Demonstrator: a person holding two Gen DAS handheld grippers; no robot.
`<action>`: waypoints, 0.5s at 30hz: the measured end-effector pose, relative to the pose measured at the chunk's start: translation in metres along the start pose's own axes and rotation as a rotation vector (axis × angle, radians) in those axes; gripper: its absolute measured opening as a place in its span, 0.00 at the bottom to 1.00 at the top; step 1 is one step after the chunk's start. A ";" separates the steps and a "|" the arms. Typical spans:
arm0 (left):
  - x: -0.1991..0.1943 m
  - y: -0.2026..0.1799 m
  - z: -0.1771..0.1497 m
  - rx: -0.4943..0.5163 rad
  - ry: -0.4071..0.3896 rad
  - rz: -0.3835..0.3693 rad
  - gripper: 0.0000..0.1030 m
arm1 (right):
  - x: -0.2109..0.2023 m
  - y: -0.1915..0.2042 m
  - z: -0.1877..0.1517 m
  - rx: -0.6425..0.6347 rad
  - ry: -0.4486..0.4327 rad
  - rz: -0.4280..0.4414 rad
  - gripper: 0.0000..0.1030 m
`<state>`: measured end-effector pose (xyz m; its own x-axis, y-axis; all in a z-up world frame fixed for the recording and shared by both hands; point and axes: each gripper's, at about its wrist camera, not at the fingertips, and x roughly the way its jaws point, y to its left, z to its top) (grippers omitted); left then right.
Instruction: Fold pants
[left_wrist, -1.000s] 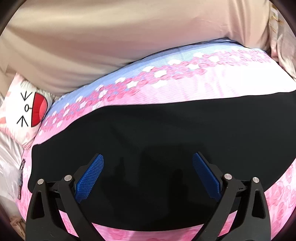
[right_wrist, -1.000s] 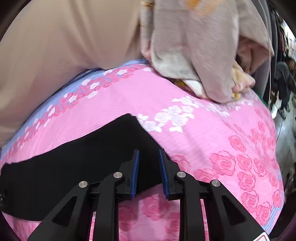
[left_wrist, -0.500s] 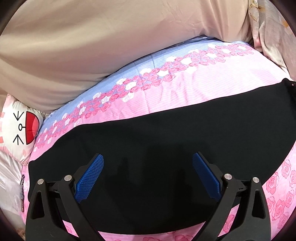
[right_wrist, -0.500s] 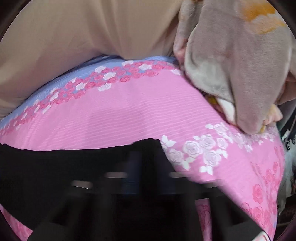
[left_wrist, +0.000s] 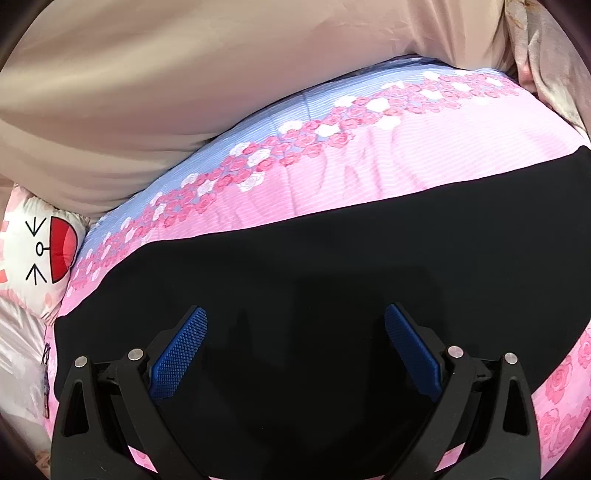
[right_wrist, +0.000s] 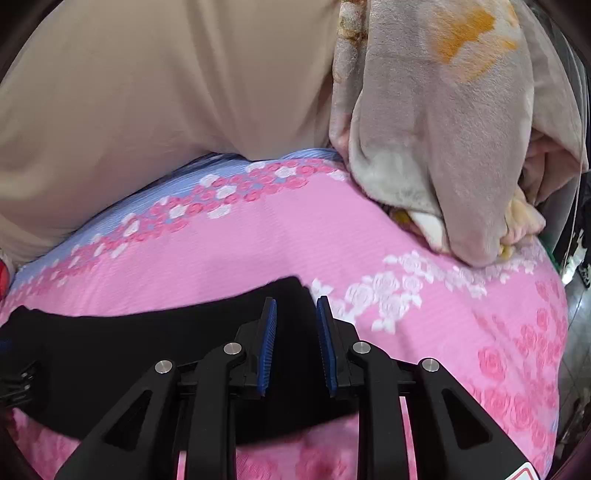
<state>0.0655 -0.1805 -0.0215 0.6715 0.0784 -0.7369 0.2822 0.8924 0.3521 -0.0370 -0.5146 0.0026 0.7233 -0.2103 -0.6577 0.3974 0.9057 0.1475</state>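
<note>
Pants (left_wrist: 314, 295) shifted leftward on pink floral bedsheet (left_wrist: 369, 184); left jaws wide, empty; right jaws reopening narrowly, empty.

A bed under a pink rose-print sheet (left_wrist: 369, 177) with a blue band; beige fabric (left_wrist: 184, 92) rises behind, a crumpled grey blanket (right_wrist: 443, 147) at one end.

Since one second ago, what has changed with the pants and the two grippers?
The right gripper closed, then its jaws have just been opening again above the black pants end. The left gripper slid along the pants, wide open. The pants stay flat on the pink bedsheet.
</note>
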 end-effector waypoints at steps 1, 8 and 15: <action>-0.001 -0.002 0.001 0.005 -0.002 -0.003 0.92 | 0.000 0.000 -0.005 -0.002 0.020 0.001 0.19; -0.009 -0.009 0.000 0.023 -0.022 -0.014 0.92 | -0.001 -0.026 -0.028 0.082 0.045 -0.042 0.23; -0.007 -0.007 0.001 0.006 -0.014 -0.004 0.92 | -0.013 -0.006 -0.029 0.051 0.034 -0.091 0.30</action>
<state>0.0590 -0.1878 -0.0183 0.6802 0.0682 -0.7299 0.2889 0.8901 0.3524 -0.0655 -0.5069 -0.0114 0.6635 -0.2774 -0.6948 0.4892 0.8635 0.1224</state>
